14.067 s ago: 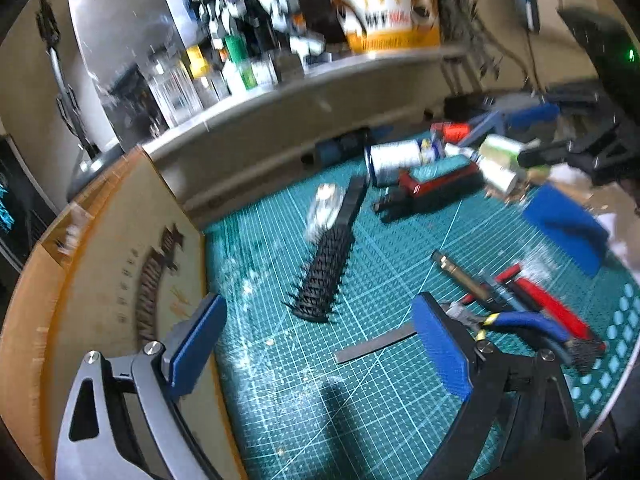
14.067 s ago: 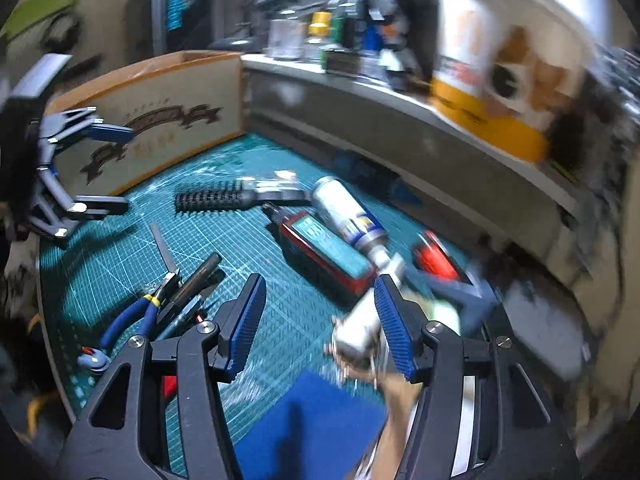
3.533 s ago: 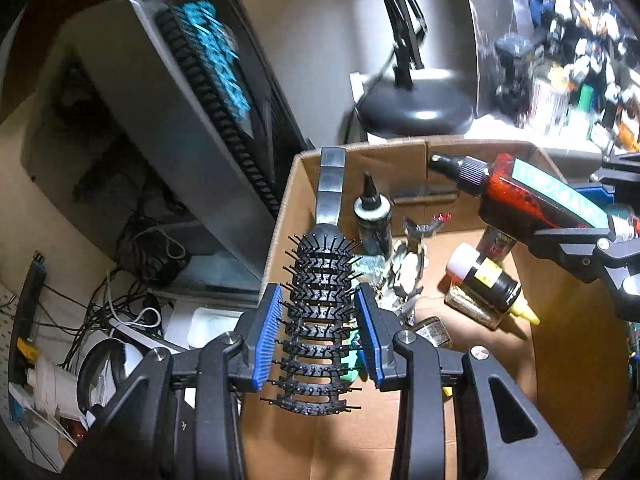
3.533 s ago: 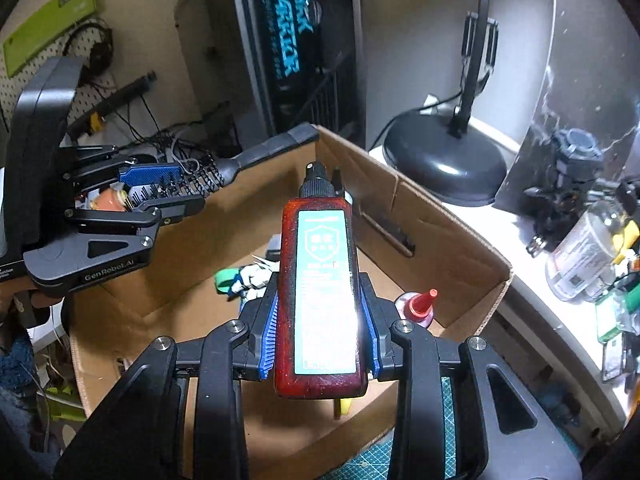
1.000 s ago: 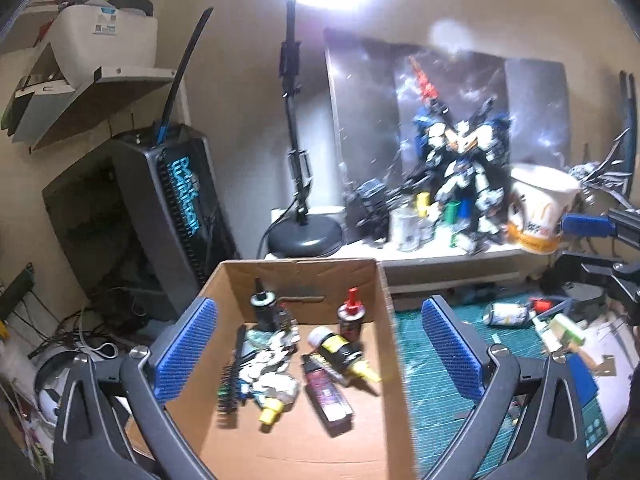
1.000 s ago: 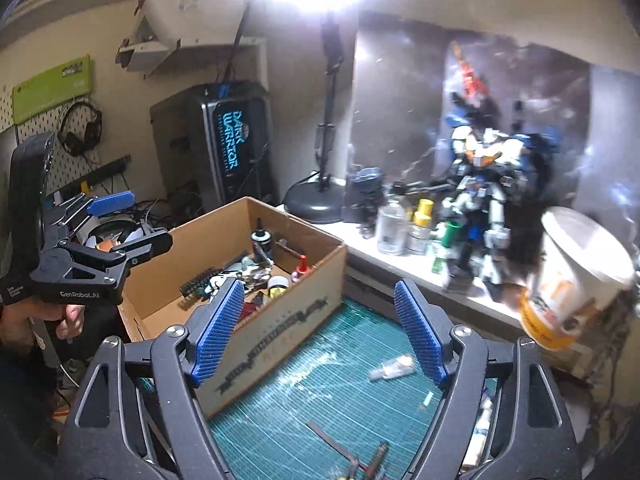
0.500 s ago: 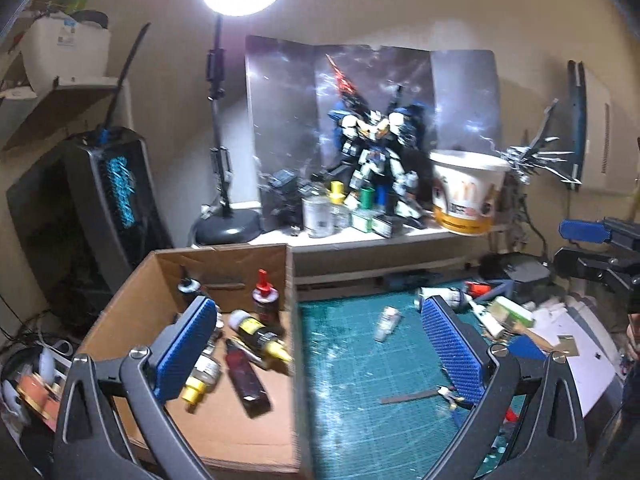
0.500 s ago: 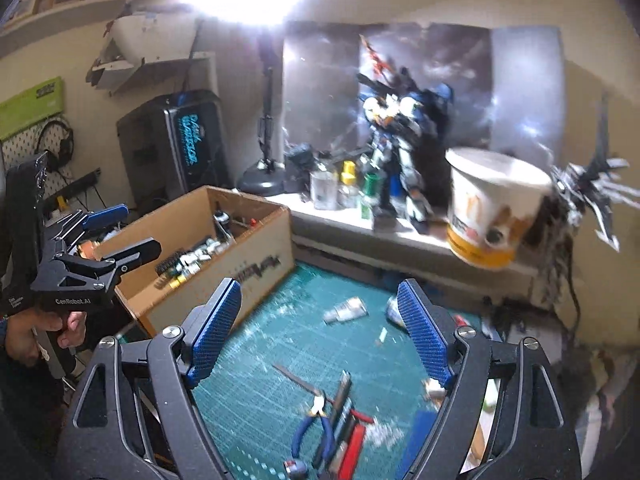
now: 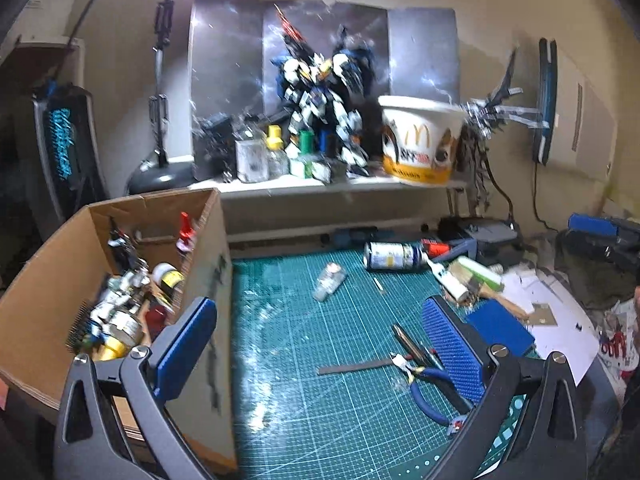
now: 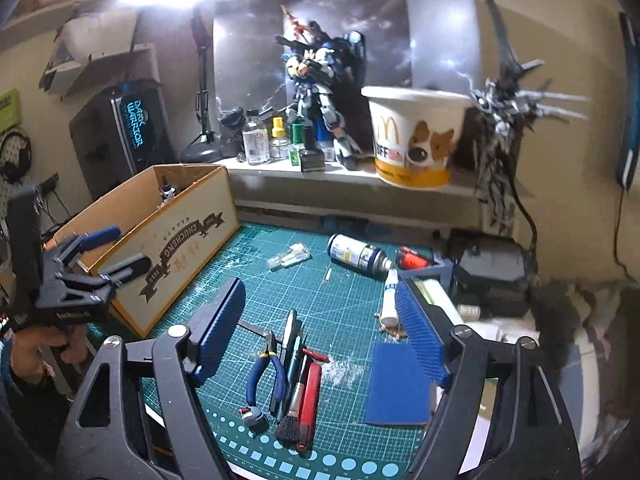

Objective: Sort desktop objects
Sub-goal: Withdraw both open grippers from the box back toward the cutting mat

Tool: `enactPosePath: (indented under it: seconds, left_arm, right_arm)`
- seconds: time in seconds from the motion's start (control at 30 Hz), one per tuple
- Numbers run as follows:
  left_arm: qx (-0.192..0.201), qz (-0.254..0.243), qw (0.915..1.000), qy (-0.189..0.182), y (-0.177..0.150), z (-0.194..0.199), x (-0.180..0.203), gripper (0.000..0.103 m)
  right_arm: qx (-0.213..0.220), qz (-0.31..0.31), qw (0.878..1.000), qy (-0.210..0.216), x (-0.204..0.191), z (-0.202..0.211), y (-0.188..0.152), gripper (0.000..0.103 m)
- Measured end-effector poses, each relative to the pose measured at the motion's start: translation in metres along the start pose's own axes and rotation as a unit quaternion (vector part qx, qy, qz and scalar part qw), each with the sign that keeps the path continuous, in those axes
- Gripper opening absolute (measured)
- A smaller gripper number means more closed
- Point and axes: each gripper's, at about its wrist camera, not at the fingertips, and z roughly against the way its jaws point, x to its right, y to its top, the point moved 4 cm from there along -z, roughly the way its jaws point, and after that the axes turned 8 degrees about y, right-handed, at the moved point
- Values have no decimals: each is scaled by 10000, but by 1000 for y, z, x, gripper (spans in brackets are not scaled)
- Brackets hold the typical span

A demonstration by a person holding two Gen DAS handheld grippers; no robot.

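- Both grippers empty, jaws wide; the right gripper has just been closing a touch, nothing between its pads.
- Left gripper hangs beside the cardboard box, also spread wide and empty.
- Likely next pick: the tool cluster on the green cutting mat, made up of blue-handled pliers, red knife and brush.
- Cluster lies straight ahead of and below the right gripper, between its fingers in view; long axes run roughly along the gripper's pointing line.
- Right hand looks nearer; from the left wrist view the pliers sit by its right finger.
- Spray can lies on its side, farther back.
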Motion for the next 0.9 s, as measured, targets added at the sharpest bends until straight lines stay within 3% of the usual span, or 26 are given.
enactPosePath:
  seconds: [0.2,0.3,0.47,0.9]
  left_arm:
    - [113,-213,9994,233,-15,-14,14,103]
    - [205,-223,9994,157,-16,-11,22,103]
    - [203,-402,9990,-78,-25,-10,49,103]
    - [-673,-824,9933,-447,-55,-48,87,103]
  right_arm:
    - [-176,29,9997,-156,6,-3,-17,70]
    - [-276,-54,9989,-382,16,-5,-27,70]
    - [-470,-162,9979,-413,26,-6,-42,70]
    - [-793,-218,9964,-186,42,-18,-58,70]
